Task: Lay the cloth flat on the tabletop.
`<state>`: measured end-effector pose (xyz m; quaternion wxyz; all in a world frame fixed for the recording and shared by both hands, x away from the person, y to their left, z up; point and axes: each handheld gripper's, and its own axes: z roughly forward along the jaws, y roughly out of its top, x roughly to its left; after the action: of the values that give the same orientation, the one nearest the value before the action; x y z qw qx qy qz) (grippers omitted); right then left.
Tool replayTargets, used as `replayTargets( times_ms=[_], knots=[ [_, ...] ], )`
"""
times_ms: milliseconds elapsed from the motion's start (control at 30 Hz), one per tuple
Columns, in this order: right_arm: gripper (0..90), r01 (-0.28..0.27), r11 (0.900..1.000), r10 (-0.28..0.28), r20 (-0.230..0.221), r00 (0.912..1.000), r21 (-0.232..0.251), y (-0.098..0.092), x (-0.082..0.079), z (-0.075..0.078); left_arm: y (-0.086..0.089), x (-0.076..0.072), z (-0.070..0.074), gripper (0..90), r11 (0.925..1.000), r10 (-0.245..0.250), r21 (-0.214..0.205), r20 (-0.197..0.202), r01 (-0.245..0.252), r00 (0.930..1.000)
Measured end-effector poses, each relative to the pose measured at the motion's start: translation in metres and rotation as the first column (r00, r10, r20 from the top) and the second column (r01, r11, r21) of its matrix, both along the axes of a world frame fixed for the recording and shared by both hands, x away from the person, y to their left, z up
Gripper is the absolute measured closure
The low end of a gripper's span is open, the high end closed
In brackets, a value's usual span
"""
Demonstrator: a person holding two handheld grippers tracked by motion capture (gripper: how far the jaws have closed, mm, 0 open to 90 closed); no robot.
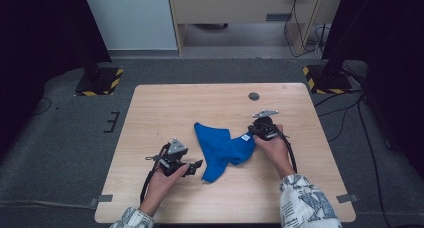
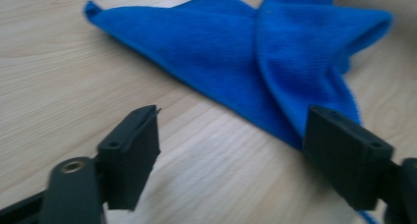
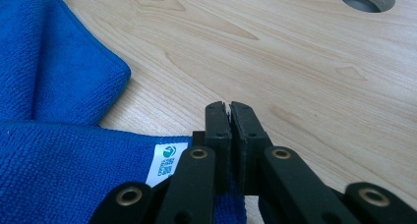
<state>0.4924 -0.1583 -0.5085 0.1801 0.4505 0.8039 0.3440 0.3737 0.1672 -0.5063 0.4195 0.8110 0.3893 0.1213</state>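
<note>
Worktop (image 1: 165,103): bare wood along the far edge and both sides, open for passage. Centre taken by a crumpled blue cloth (image 1: 220,148), lying low, folds raised only slightly. Left gripper (image 1: 192,168) sits just beside the cloth's near corner, jaws apart, bare wood between them. Right gripper (image 1: 251,133) is clamped on the cloth's right edge near the white label (image 3: 166,169), blocking that side. Round cable hole (image 1: 254,96) in the far wood, well apart from both.
</note>
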Motion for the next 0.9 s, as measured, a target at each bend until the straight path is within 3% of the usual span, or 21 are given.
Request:
replayTargets(
  times_ms=[100, 300, 467, 667, 900],
  knots=[
    [86.9, -0.002, 1.0000, 0.002, -0.001, 1.0000, 0.000, 0.000, 0.000, 0.000, -0.008, -0.002, 0.000, 26.8, 0.9987, -0.038, -0.036, -0.031, 0.037, 0.9988],
    [86.9, -0.005, 1.0000, 0.005, 0.004, 1.0000, 0.002, 0.000, -0.001, 0.000, -0.021, -0.002, -0.004, 35.7, 0.9969, -0.071, -0.036, -0.061, 0.069, 0.9956],
    [86.9, -0.005, 1.0000, 0.005, 0.006, 1.0000, 0.007, 0.000, -0.001, 0.002, -0.028, -0.001, -0.007, 43.1, 0.9973, -0.069, -0.031, -0.068, 0.067, 0.9953],
    [86.9, -0.006, 0.9999, 0.006, 0.010, 0.9999, 0.009, 0.000, -0.001, 0.003, -0.033, -0.002, -0.010, 52.9, 0.9915, -0.122, -0.055, -0.080, 0.118, 0.9893],
    [86.9, -0.012, 0.9999, 0.012, 0.016, 0.9998, 0.012, 0.000, -0.002, 0.005, -0.034, -0.001, -0.013, 65.6, 0.9906, -0.132, -0.045, -0.090, 0.129, 0.9871]
  ],
)
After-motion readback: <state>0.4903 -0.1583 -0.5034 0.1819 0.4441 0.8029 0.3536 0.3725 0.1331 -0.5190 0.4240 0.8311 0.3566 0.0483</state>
